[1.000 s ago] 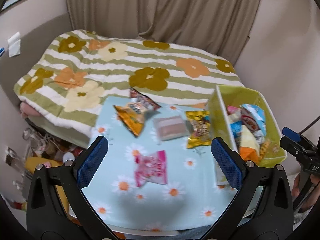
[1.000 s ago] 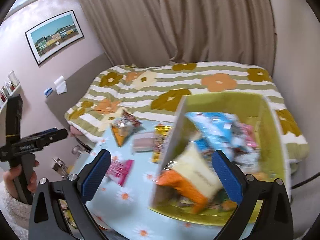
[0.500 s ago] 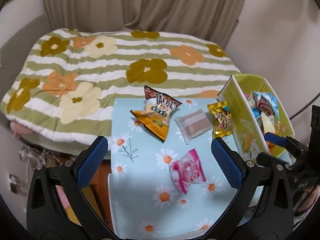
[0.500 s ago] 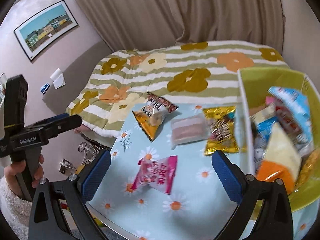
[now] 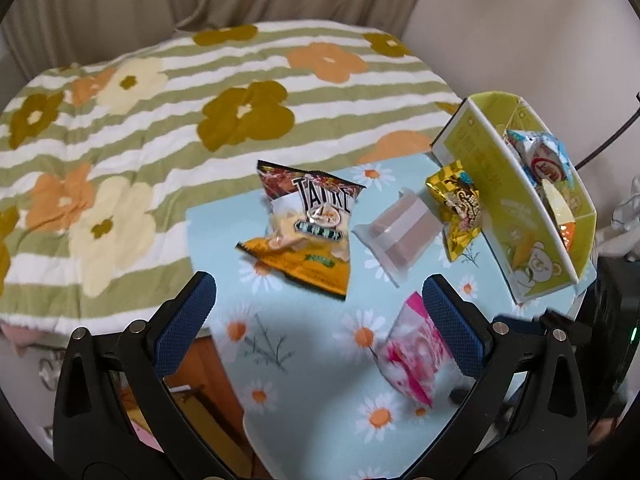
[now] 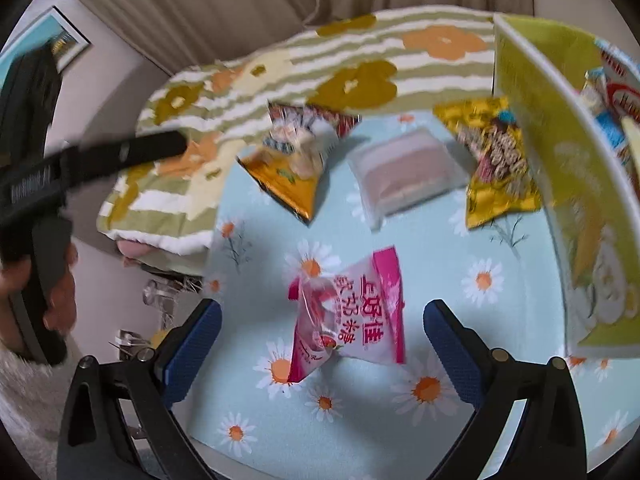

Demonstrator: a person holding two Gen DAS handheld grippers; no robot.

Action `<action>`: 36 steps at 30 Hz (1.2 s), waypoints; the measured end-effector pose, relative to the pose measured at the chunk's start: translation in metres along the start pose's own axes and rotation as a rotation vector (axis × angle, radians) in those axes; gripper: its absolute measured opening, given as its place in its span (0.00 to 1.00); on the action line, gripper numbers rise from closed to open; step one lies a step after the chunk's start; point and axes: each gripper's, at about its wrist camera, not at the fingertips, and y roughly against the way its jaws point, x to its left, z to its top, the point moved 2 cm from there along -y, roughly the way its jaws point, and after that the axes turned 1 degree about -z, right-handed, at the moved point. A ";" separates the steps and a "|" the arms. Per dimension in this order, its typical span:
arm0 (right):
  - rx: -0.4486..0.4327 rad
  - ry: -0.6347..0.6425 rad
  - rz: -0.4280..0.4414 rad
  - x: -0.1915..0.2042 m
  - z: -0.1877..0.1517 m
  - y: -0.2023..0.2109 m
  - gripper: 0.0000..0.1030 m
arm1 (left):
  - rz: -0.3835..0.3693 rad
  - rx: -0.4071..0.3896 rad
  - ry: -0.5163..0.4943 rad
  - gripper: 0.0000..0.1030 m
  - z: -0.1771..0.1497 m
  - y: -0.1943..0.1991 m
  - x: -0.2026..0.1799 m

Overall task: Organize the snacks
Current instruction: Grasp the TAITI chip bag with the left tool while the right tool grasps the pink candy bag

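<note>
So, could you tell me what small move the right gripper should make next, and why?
Probably lower the right gripper onto the pink candy bag and close. Its jaws are open and empty, and the bag lies loose on the daisy tablecloth between its fingertips, the nearest of four snacks outside the yellow-green box. The left gripper is also open.

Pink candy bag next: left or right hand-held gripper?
Right. The pink bag lies centred just ahead of the open right hand-held gripper. The left hand-held gripper, also open, points at the chips bag; the pink bag sits off by its right finger.
</note>
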 end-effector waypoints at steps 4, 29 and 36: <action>0.044 0.021 -0.049 0.001 -0.004 -0.025 0.98 | -0.018 0.049 -0.020 1.00 0.017 -0.043 0.007; 0.120 0.038 -0.135 -0.001 -0.015 -0.074 0.98 | -0.067 0.148 -0.067 0.70 0.027 -0.144 0.020; 0.120 0.041 -0.144 0.005 -0.013 -0.077 0.98 | -0.077 0.130 -0.057 0.63 0.025 -0.135 0.030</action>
